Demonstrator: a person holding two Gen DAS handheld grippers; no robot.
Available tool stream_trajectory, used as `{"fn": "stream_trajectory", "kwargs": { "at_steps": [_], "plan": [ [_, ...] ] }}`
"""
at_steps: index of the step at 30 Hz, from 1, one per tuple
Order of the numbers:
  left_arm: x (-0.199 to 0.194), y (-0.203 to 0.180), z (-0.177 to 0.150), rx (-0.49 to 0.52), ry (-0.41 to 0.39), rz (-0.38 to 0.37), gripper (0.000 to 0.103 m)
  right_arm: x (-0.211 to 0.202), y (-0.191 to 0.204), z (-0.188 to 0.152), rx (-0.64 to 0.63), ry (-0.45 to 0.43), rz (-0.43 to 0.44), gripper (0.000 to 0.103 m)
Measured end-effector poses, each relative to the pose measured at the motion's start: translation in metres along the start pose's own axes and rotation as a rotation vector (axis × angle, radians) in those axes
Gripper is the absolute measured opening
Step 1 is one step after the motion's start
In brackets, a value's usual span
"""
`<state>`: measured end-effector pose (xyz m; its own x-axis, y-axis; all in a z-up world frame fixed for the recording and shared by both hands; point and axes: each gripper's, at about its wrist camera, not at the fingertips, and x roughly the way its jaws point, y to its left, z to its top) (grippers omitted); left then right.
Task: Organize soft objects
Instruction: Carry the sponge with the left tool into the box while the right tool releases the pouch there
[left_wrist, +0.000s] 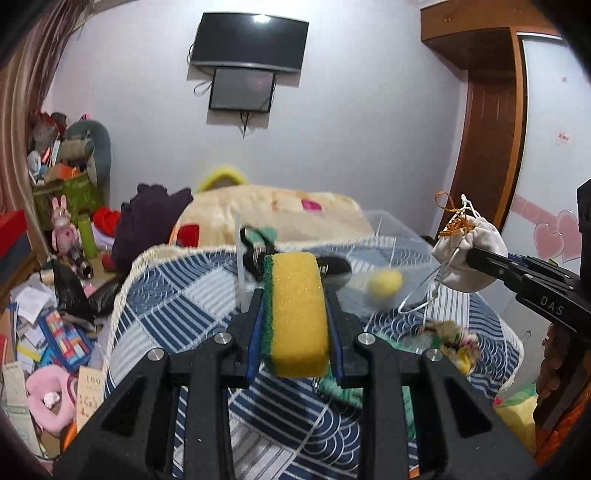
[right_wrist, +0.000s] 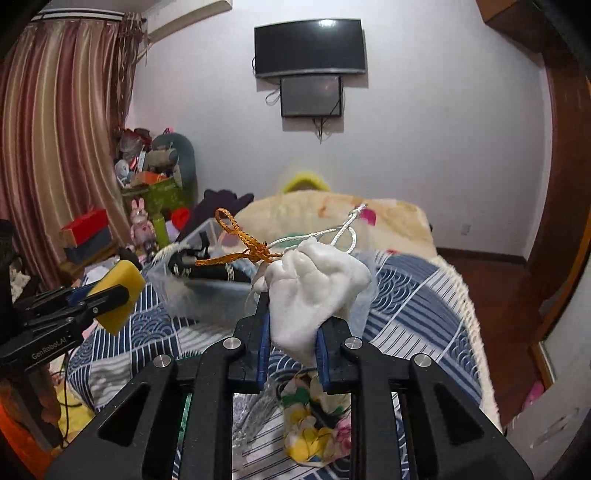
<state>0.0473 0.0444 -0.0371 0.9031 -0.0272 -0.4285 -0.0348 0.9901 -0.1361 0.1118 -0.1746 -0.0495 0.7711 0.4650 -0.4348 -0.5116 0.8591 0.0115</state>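
Both grippers loaded above the blue patterned bedspread.
Left gripper clamps a porous yellow sponge, green scouring face leftward, long axis pointing away, frame centre. Right gripper pinches a soft white drawstring pouch, orange braided cord toward upper left.

Left gripper clamps a sponge; right gripper, at its 2 o'clock, pinches a pouch.
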Motion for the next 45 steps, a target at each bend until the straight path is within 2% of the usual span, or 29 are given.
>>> {"fn": "stream_trajectory", "kwargs": {
  "at_steps": [7,10,18,27,35,43,45],
  "plan": [
    [0.002,-0.001,0.026,0.019,-0.042,0.003,0.030,-0.006,-0.004,0.022,-0.008,-0.064,-0.024,0.018],
    [0.010,-0.001,0.030,0.037,-0.037,0.016,0.030,-0.004,-0.003,0.030,-0.014,-0.082,-0.029,0.018],
    [0.057,0.017,0.029,0.012,0.061,0.045,0.030,0.010,0.006,0.042,-0.046,-0.089,-0.017,0.018],
    [0.092,0.020,0.035,-0.008,0.107,0.016,0.030,0.049,0.021,0.048,-0.092,-0.014,0.013,0.018],
    [0.119,0.014,0.036,0.024,0.149,0.035,0.030,0.085,0.025,0.042,-0.120,0.093,0.031,0.019],
    [0.125,0.010,0.027,0.053,0.175,0.044,0.030,0.114,0.020,0.029,-0.102,0.222,0.056,0.019],
    [0.126,0.009,0.026,0.068,0.182,0.050,0.035,0.115,0.020,0.027,-0.099,0.230,0.059,0.019]
  ]
}}
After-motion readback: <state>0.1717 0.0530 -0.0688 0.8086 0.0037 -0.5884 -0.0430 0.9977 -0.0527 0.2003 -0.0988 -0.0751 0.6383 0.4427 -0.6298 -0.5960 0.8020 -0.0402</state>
